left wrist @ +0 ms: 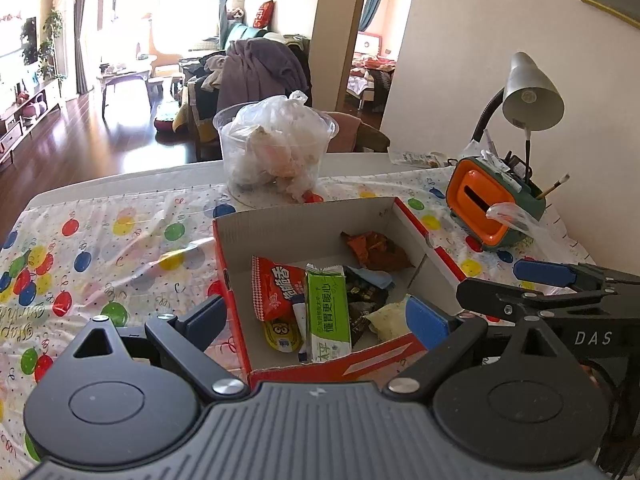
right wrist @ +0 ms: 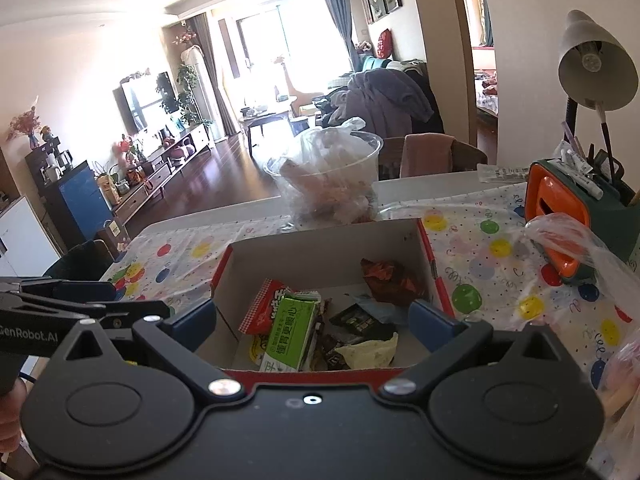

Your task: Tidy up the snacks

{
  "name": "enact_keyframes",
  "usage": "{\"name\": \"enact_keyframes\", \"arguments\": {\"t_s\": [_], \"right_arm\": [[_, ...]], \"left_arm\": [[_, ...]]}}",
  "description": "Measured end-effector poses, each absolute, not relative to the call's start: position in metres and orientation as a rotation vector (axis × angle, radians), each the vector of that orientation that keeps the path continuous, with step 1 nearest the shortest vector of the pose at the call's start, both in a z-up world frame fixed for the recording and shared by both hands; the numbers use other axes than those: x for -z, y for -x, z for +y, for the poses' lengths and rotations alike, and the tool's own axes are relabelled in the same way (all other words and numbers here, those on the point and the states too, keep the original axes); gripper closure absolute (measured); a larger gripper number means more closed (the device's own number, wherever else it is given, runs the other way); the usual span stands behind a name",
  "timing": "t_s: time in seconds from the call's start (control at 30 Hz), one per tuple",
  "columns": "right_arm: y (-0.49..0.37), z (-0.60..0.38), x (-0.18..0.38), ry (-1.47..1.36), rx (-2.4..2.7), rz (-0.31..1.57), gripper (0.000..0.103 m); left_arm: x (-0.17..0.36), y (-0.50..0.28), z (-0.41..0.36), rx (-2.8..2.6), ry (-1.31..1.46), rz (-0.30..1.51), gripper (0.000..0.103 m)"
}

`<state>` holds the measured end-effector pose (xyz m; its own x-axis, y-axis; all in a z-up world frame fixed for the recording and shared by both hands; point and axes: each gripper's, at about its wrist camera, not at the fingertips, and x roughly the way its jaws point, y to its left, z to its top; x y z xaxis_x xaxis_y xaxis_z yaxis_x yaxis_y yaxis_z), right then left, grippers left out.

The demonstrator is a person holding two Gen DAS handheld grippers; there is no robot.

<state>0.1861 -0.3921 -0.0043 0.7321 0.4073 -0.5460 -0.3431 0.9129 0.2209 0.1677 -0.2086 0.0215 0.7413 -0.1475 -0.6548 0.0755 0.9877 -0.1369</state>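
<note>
A red cardboard box [left wrist: 232,280] [right wrist: 434,276] sits on the balloon-print tablecloth and holds several snacks: a green packet [left wrist: 328,308] [right wrist: 290,330], a red packet [left wrist: 276,288] [right wrist: 264,304], an orange-brown wrapper [left wrist: 376,250] [right wrist: 390,278], dark packets and a pale yellow one [right wrist: 370,350]. My left gripper [left wrist: 316,318] is open and empty, its fingers straddling the box's near end. My right gripper [right wrist: 312,322] is open and empty just above the box's near edge; it also shows in the left wrist view [left wrist: 532,284], right of the box.
A clear tub with a plastic bag [left wrist: 276,148] [right wrist: 332,176] stands behind the box. An orange-green desk organiser [left wrist: 492,204] [right wrist: 576,216] and a grey lamp [left wrist: 528,92] [right wrist: 596,68] stand at the right by the wall. A loose plastic bag [right wrist: 576,248] lies near the organiser.
</note>
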Motion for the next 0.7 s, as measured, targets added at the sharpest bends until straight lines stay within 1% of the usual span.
{"name": "enact_keyframes", "arguments": {"t_s": [0.7], "right_arm": [[-0.18,-0.396,0.018,-0.124,-0.418,0.665,0.0]], "left_arm": [[-0.011,-0.162,-0.21,0.108,0.119,0.782,0.006]]}}
